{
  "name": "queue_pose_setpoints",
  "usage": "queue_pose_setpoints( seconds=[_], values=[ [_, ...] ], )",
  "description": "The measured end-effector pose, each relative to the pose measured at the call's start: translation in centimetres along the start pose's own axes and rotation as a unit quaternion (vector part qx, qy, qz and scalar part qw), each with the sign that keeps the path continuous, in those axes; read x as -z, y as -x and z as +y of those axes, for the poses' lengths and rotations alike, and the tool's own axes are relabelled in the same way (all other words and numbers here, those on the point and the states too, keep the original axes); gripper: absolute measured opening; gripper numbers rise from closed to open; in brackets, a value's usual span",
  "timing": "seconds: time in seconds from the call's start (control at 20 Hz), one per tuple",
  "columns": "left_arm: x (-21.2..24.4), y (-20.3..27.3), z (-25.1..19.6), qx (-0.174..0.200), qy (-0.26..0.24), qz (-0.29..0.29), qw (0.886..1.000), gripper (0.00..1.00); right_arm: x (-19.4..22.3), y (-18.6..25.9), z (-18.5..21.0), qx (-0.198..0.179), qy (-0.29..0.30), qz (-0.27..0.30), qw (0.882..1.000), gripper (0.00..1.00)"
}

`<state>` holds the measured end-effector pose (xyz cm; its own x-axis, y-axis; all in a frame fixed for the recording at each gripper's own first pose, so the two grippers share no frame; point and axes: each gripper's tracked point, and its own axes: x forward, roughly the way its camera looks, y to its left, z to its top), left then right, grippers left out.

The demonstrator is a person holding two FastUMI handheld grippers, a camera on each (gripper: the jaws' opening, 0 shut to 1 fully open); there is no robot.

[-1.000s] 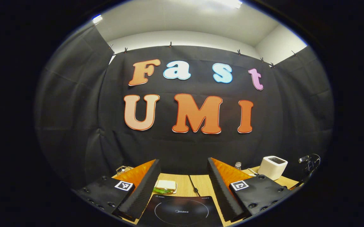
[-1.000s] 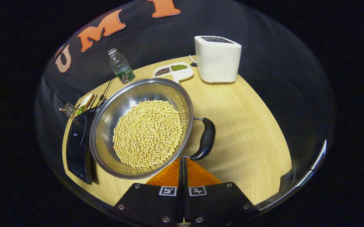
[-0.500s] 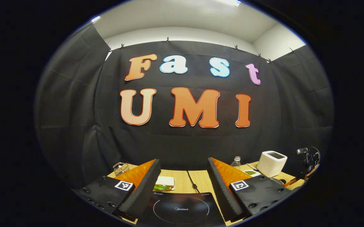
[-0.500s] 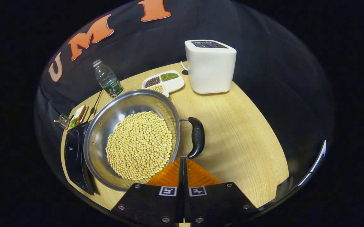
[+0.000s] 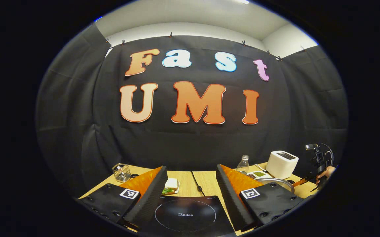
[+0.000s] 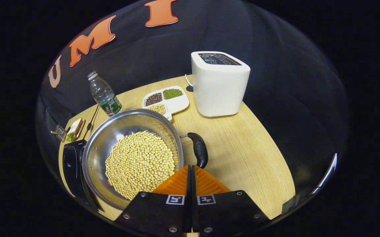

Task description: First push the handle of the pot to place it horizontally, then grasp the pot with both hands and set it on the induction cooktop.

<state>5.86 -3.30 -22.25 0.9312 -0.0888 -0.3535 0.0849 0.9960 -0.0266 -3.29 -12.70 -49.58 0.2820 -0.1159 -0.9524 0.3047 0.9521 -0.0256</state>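
Right gripper view, closed empty right gripper [image 6: 190,167] touching pot [image 6: 131,157] handle [image 6: 199,153].

A staged kitchen booth: black cloth walls hang behind a wooden table [image 6: 242,148] carrying a white toaster [image 6: 219,85], with an induction cooktop [image 5: 185,215] and bean tray [image 6: 166,98] near it.

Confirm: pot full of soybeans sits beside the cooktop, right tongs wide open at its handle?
Wrong on the tongs. In the right gripper view the right tongs are shut, fingers together, at the handle. The pot of soybeans does sit beside the cooktop.
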Motion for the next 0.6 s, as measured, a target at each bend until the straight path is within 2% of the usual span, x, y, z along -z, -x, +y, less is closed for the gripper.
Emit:
queue_pose_setpoints(
  seconds=[0.6],
  values=[
    [2.9, -2.1, -1.4, 0.013, 0.033, 0.034, 0.999, 0.96, -2.6, -1.5, 0.2, -0.019, -0.022, -0.014, 0.999, 0.00]
  ],
)
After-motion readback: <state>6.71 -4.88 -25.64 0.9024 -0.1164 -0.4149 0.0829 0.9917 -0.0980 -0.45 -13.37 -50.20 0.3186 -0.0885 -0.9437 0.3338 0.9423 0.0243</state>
